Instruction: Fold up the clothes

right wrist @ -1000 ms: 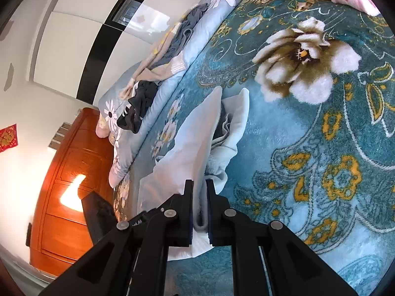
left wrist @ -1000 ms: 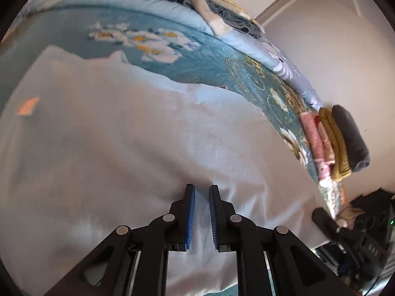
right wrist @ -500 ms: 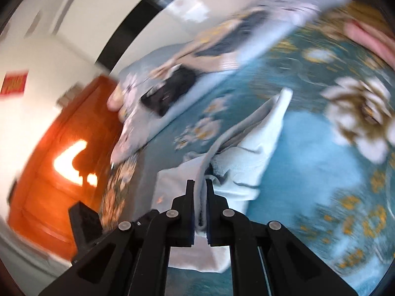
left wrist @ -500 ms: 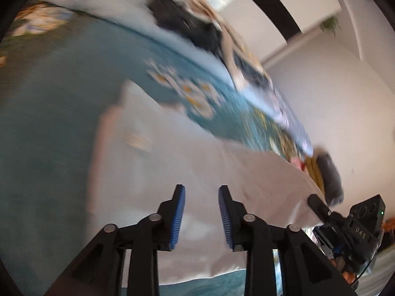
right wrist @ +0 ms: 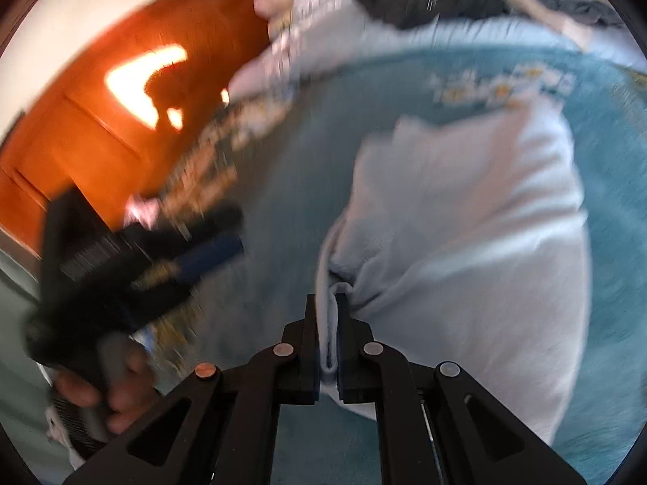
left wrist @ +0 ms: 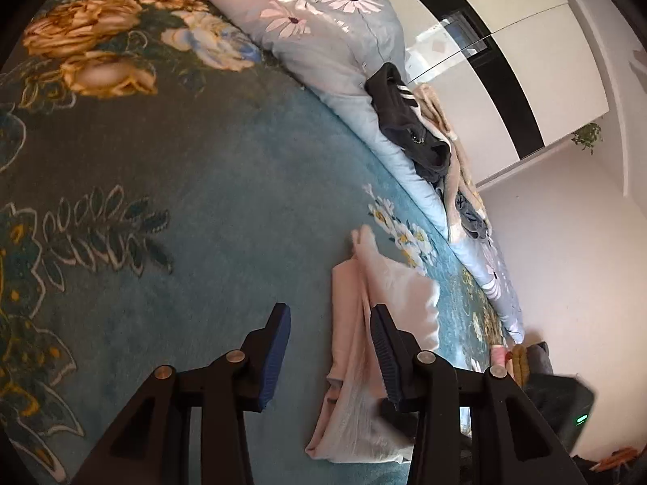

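Now right gripper [right wrist: 326, 335] jaws clamped on garment [right wrist: 465, 218] edge; left gripper [left wrist: 331, 347] jaws opening, empty.

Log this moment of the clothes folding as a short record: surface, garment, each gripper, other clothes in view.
surface: bed with teal flowered blanket
garment: pale shirt, partly folded, lying on the blanket
right gripper: shut on a bunched edge of the shirt
left gripper: fingers apart and opening, nothing between them, shirt just to its right
left hand: around the left gripper's handle, blurred
other clothes: dark and beige pile on the pale quilt at the bed's far edge
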{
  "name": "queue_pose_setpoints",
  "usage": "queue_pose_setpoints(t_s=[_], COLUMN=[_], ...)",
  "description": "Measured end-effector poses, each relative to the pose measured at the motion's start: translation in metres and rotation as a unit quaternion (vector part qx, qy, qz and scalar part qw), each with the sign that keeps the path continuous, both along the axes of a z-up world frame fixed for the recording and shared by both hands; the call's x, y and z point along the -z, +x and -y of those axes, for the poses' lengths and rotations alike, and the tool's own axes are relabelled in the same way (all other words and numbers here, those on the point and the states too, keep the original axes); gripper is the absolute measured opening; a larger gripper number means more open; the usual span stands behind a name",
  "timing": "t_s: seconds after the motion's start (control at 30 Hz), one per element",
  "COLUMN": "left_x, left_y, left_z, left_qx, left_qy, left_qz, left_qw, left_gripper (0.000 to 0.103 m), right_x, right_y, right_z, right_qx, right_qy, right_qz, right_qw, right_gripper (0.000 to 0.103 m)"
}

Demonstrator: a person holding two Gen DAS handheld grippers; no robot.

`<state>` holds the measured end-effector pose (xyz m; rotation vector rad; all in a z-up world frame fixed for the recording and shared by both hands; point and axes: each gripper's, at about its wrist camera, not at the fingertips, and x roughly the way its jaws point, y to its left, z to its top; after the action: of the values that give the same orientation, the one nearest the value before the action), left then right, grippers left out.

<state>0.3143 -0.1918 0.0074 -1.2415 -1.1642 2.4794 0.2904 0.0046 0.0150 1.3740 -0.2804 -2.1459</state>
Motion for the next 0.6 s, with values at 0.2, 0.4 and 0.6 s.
queue_pose_setpoints(t_s=[0.2, 0.4, 0.6], left_x=[-0.002, -0.004, 0.0], left_y=[-0.007, -0.013, -0.06], left_z=[-0.021, -0.037, -0.061], left_qx=[0.041, 0.07, 0.121], left_qy=[-0.002, -0.015, -0.049], left_qz=[-0.005, -0.004, 0.006], left_qw=[0.9992, 0.9975, 0.9914], left_gripper=[0.046, 0.05, 0.051], right_x=[-0.005, -0.024, -0.006], right_y=[0.012, 0.036, 0.037], right_z=[0.011, -0.023, -0.102], right_qx=[-0.041, -0.06, 0.069], right_qy=[0.023, -0.037, -0.04], right_qz=[-0.028, -0.046, -0.017], right_qw=[0.999, 0.996, 0.997], right_gripper=[0.016, 0.031, 0.036])
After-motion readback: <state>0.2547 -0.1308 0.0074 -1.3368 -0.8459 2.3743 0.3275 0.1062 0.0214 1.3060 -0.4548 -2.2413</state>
